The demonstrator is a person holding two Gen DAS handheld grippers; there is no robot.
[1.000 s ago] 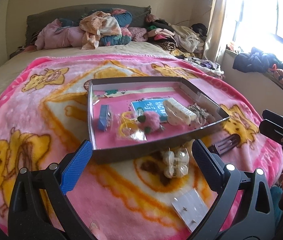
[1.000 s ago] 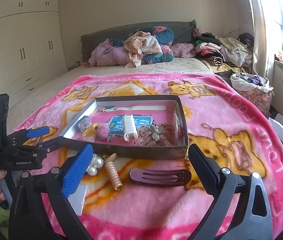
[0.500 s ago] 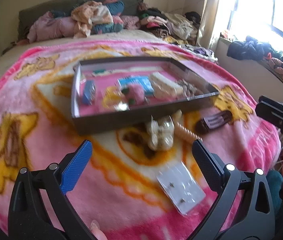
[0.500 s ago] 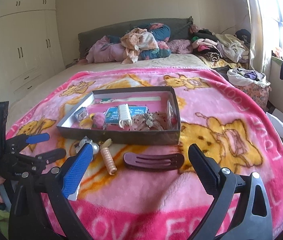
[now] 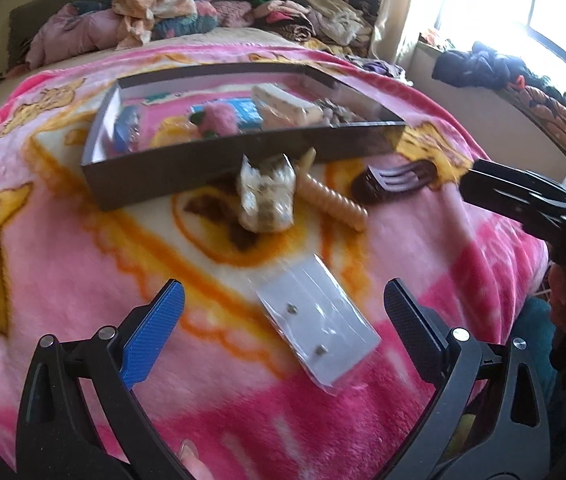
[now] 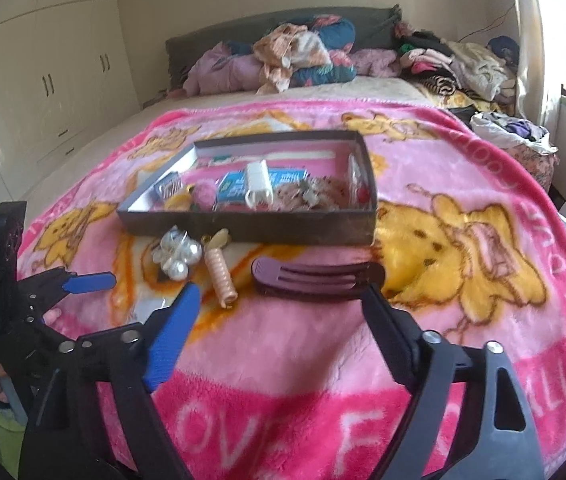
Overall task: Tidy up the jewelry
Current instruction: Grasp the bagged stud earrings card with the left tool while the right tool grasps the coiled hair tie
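A shallow dark box [image 5: 219, 164] [image 6: 267, 232] with a pink floor holds several hair and jewelry items on the pink blanket. In front of it lie a pearl clip [image 5: 267, 196] [image 6: 177, 254], a beige spiral clip [image 5: 333, 200] [image 6: 221, 276], a dark maroon hair clip [image 5: 397, 180] [image 6: 315, 278] and a clear packet of ear studs [image 5: 317, 318]. My left gripper [image 5: 283, 320] is open, its fingers on either side of the packet. My right gripper [image 6: 279, 316] is open just in front of the maroon clip.
The pink cartoon blanket [image 6: 463, 264] covers the bed. Piled clothes [image 6: 303, 56] lie at the headboard and along the window side. White wardrobes [image 6: 43, 76] stand at the left. The right gripper shows at the right edge of the left wrist view [image 5: 531, 200].
The left gripper has pulled back and lowered over the stud packet. The right gripper has tilted and moved closer to the maroon clip. Both stay open.
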